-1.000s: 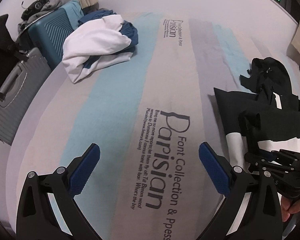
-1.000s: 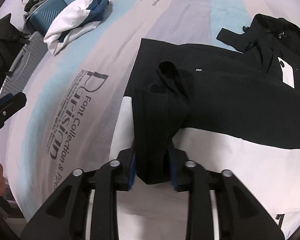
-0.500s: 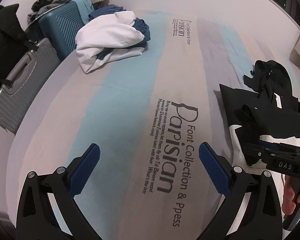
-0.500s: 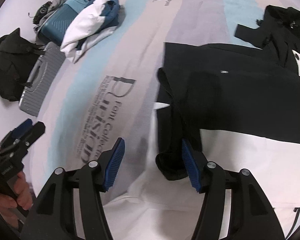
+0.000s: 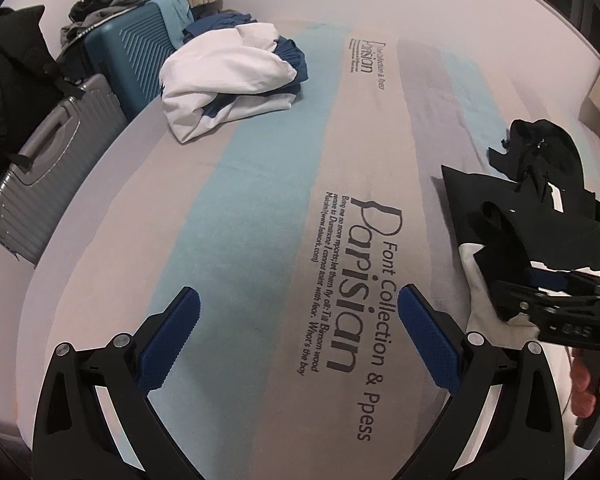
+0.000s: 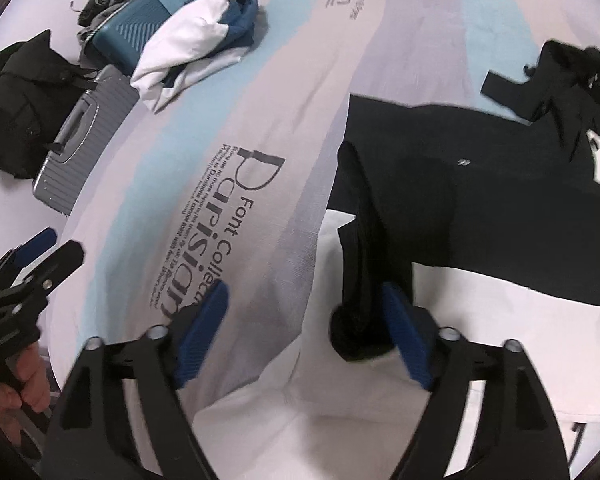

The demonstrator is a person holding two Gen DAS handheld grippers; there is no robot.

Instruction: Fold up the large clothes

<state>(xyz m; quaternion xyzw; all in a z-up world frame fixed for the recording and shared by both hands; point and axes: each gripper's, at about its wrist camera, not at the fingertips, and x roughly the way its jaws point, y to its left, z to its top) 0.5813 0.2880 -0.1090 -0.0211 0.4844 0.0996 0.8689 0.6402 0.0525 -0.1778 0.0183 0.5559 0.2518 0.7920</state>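
Released since the earlier frames: the black sleeve [image 6: 360, 240], then pinched by the right gripper [image 6: 304, 332], now lies slack on the bedsheet [image 6: 260, 100]. The jaws have just been opening and stand spread; the sleeve's bunched cuff sits between them against the right-hand pad, not squeezed.

Black-and-white garment [image 6: 480, 208]: soft matt knit, black upper panel, white lower panel, spread flat on the bedsheet to the right of its printed "Parisian" lettering [image 6: 224, 232]. The sleeve runs as a narrow rumpled band down across the white panel. A small pale mark shows on the black panel; too small to read.

Left gripper [image 5: 298, 340]: jaws spread wide over bare bedsheet, nothing between them; blue pads with a fine dotted texture on black hinged arms.

Bedsheet: woven cotton look, broad grey, pale-blue and lilac stripes.

Beyond the lettering: a crumpled white-and-navy clothes pile [image 5: 232, 80]; off the bedsheet's edge, a ribbed teal suitcase [image 5: 136, 64] and a ribbed grey suitcase [image 5: 48, 172], both partly cut off.

A second black garment [image 6: 572, 76] lies crumpled past the first; its shape is unclear.
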